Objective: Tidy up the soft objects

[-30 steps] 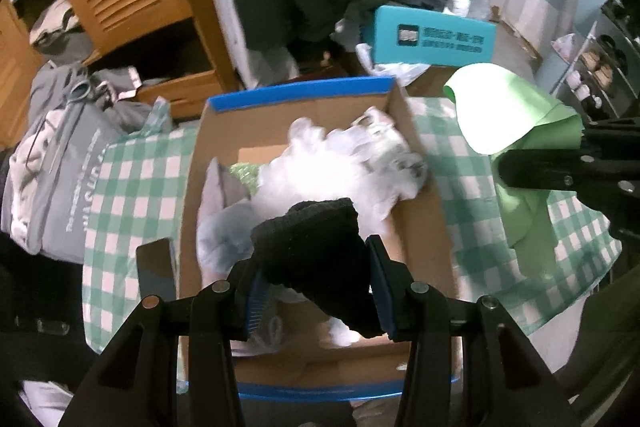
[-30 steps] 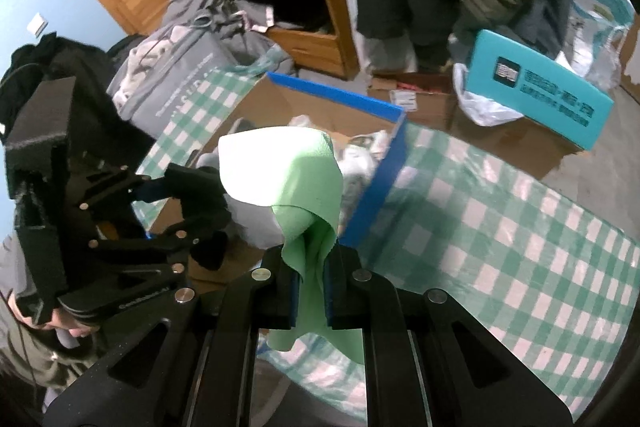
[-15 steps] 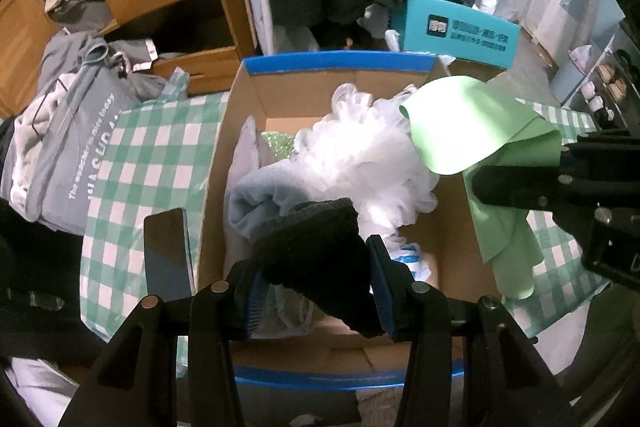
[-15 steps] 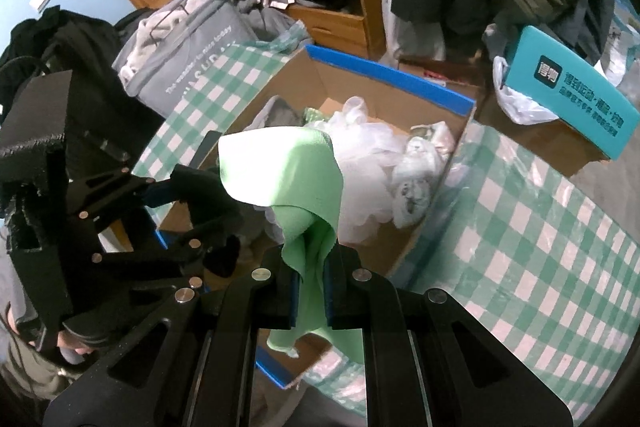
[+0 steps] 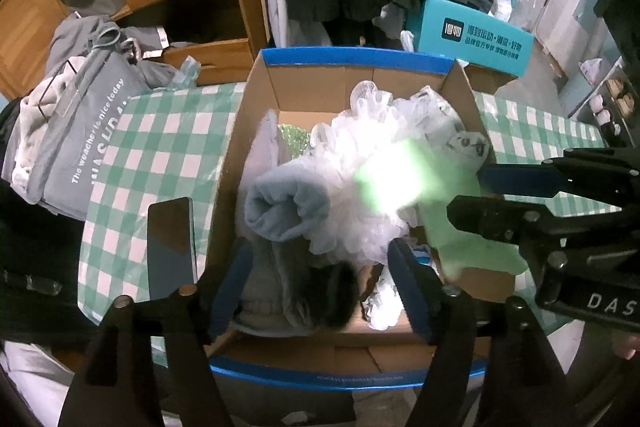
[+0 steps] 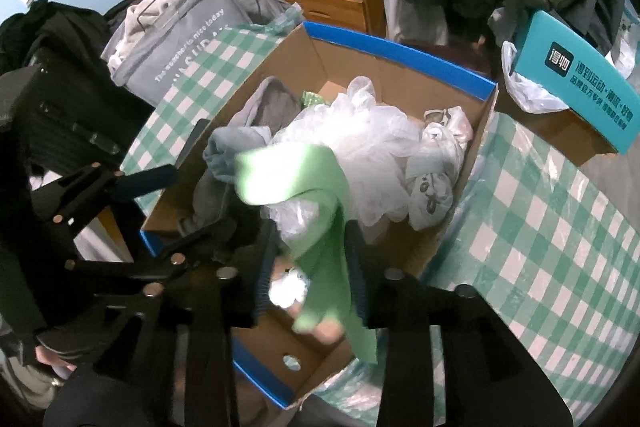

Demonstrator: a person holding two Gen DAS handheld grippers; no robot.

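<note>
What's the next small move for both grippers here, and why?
Probably lift both grippers straight up out of the cardboard box. Both have just been opening: the left gripper stands wide with the black knit item lying loose below it, and the green cloth is blurred, slipping between the right gripper pads. Both pieces seem released over the box, so retreating avoids snagging them.

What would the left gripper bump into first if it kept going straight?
Probably the black fuzzy cloth lying in the cardboard box, right between the left gripper's open fingers; depth is hard to judge.
</note>
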